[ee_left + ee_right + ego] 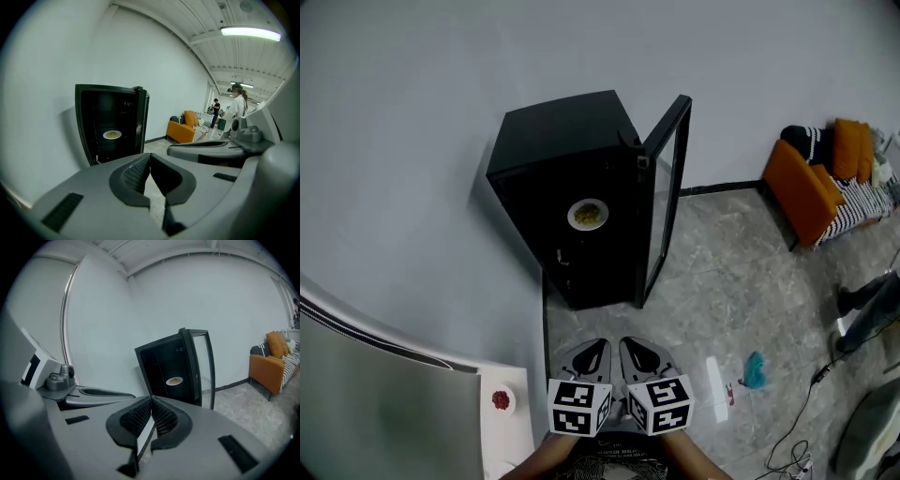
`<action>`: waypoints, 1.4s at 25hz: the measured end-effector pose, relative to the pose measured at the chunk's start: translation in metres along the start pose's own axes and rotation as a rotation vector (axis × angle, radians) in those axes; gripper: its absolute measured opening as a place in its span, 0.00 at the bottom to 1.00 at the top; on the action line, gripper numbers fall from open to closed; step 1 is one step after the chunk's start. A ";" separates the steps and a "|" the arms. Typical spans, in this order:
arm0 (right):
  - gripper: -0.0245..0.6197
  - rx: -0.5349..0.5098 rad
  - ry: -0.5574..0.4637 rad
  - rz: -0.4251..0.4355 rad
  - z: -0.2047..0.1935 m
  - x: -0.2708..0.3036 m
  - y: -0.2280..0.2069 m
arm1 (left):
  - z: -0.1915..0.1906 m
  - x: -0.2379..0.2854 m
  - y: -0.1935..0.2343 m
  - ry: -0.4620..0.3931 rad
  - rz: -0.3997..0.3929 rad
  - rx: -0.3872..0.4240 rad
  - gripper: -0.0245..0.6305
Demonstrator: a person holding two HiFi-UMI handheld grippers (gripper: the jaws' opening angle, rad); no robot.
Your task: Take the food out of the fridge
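Holding both tools low and side by side in front of your body, you have them idle rather than working. The left gripper (pixel 589 356) has its jaws pressed together at the tips with nothing between them, and the right gripper (pixel 642 356) is likewise closed on nothing. That suits an approach, I'd say, since nothing is within reach.

The fridge (pixel 581 187) stands against the wall ahead with its glass door (pixel 666 187) wide open on the right, which leaves the shelves free to reach into. The plate of food (pixel 588 215) sits on a shelf inside the dark cabinet, at about mid-height, facing the opening.

It lies well apart from both grippers, straight ahead across the floor. In each gripper view it shows small, above and beyond the jaw tips: a little left of the left gripper's line, a little right of the right's. You would need to walk up and part a pair of jaws before the rim can be taken. The white table (pixel 511 431) at your left, bearing a small dish (pixel 501 400) of something red, looks a likely place to set the plate, though that is a guess
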State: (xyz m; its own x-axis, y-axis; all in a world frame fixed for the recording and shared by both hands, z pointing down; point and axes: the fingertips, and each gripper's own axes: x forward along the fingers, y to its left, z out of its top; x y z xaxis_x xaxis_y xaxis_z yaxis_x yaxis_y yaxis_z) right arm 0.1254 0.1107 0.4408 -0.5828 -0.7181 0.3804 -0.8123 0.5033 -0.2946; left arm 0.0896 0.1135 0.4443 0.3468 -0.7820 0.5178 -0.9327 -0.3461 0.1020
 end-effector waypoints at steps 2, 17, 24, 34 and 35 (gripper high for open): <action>0.07 -0.005 -0.002 0.007 0.005 0.002 -0.004 | 0.005 0.005 0.001 -0.003 0.008 -0.006 0.06; 0.07 -0.020 0.025 -0.001 0.026 0.054 -0.033 | 0.031 0.061 0.032 -0.008 -0.009 -0.049 0.06; 0.07 -0.035 0.046 -0.013 0.048 0.109 -0.045 | 0.053 0.106 0.072 0.001 -0.032 -0.076 0.06; 0.07 -0.054 0.070 -0.048 0.089 0.186 -0.049 | 0.083 0.156 0.138 0.000 -0.088 -0.117 0.06; 0.07 -0.056 0.072 -0.052 0.093 0.193 -0.049 | 0.087 0.160 0.143 -0.006 -0.098 -0.120 0.06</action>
State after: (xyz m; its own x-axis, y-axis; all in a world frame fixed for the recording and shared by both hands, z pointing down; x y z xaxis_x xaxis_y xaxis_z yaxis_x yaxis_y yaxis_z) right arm 0.0550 -0.0972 0.4472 -0.5377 -0.7085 0.4570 -0.8404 0.4937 -0.2235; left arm 0.0202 -0.1062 0.4682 0.4373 -0.7506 0.4953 -0.8992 -0.3568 0.2533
